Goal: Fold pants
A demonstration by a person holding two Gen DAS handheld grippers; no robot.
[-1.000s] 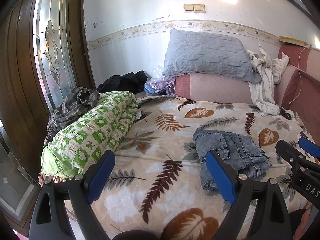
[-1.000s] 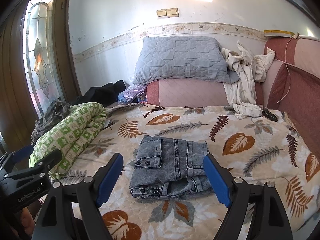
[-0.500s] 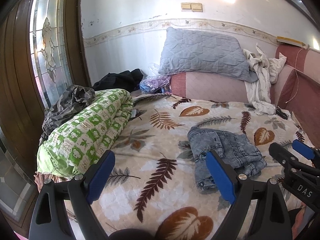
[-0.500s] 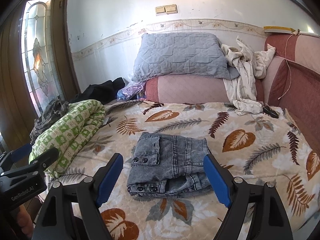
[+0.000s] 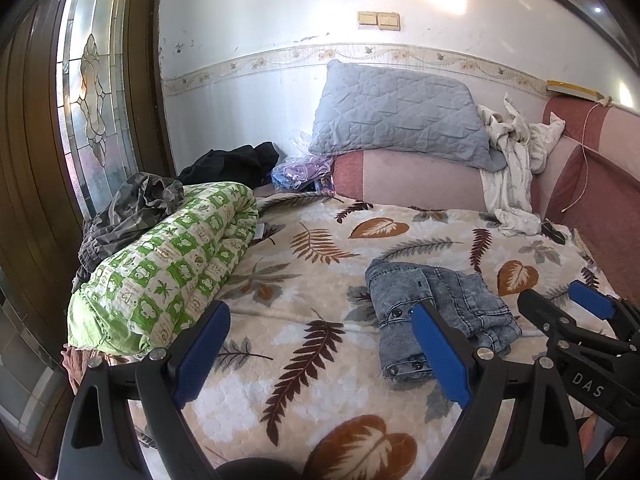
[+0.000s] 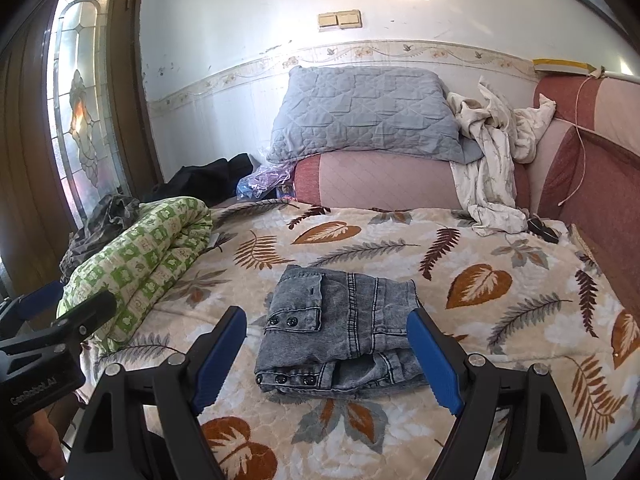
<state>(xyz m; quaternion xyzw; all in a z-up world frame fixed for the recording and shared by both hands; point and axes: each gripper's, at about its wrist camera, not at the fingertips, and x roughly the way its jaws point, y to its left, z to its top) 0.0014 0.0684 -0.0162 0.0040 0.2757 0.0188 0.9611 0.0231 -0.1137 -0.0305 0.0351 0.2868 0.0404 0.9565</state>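
From where I sit, the pants [image 6: 340, 328] look folded: the grey denim lies as a compact rectangular bundle on the leaf-print bedspread [image 6: 520, 320], roughly mid-bed, with the snap-button waistband on its left side and the layers stacked. My right gripper [image 6: 328, 356] hangs just short of the bundle's near edge with its jaws spread wide and nothing between them; my left gripper [image 5: 320, 348] is off to the bundle's left, also gaping and empty, over bare bedspread. Neither tool touches the denim. The rolled green quilt [image 5: 168, 268] lies well apart from the pants on their left, and the grey pillow [image 6: 360, 112] sits beyond them against the wall. I judge little is left, perhaps squaring the slightly loose near edge.
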